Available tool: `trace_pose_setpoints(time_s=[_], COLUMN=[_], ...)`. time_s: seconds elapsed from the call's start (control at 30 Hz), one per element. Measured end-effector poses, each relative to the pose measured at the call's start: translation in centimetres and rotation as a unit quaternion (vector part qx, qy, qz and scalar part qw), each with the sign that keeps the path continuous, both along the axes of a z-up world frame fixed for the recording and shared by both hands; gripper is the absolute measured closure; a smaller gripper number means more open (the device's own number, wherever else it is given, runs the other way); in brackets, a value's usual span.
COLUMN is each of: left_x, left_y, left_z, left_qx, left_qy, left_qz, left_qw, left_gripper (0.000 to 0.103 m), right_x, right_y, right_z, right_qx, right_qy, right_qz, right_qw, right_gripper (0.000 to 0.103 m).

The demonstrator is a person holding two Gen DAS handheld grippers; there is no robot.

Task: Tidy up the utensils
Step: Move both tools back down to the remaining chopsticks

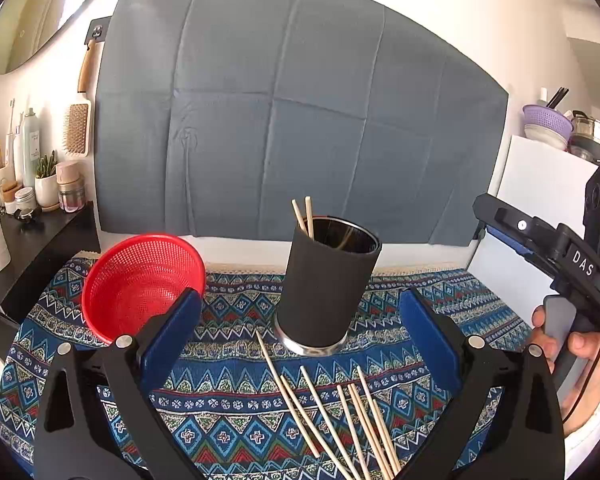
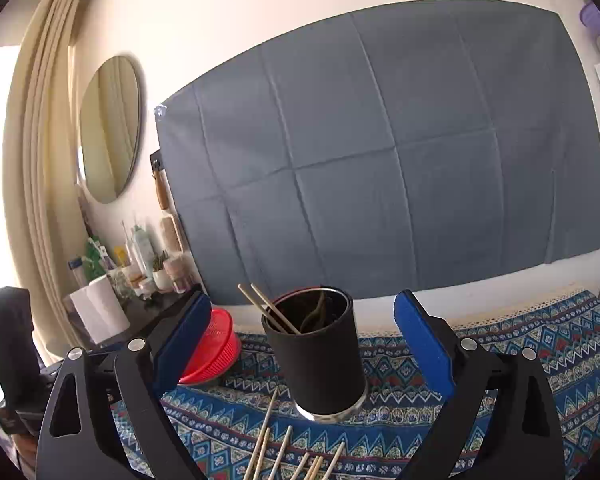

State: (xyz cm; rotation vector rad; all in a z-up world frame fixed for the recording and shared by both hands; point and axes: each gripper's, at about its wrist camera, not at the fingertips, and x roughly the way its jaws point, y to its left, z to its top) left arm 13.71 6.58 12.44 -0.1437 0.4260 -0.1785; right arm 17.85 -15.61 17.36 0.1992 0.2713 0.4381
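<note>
Both grippers wide open, nothing betw. the pads — left gripper (image 1: 300, 322) and right gripper (image 2: 302, 342) each frame the black cup (image 1: 327, 286) upright mid-cloth (image 1: 452, 292). Two chopsticks (image 1: 304, 214) lean inside it; loose chopsticks (image 1: 336, 412) lie near side of cup. Red basket (image 1: 140, 280) tipped at left.

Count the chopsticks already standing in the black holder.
2, side by side, leaning on the left inside rim of the black holder, both chopsticks poking above it. Others may be hidden deeper inside.
</note>
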Motion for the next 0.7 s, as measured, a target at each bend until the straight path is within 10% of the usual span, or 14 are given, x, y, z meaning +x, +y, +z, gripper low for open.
trace_pose_setpoints(time_s=[0.4, 0.7], left_x=[2.0, 3.9], left_y=[0.6, 0.5], left_z=[-6.4, -10.5], left_qx=[-0.002, -0.017], left_qy=[0.129, 0.215], left_qz=[0.016, 0.018], left_qw=[0.9915, 0.9764], left_gripper=[0.006, 0.006], right_x=[1.1, 2.0], right_y=[-0.2, 1.2], right_z=[-6.2, -13.8], right_qx=[-0.061, -0.125], right_qy=[0.142, 0.321], right_qz=[-0.023, 0.021], right_qw=[0.988, 0.939], right_gripper=[0.014, 0.014])
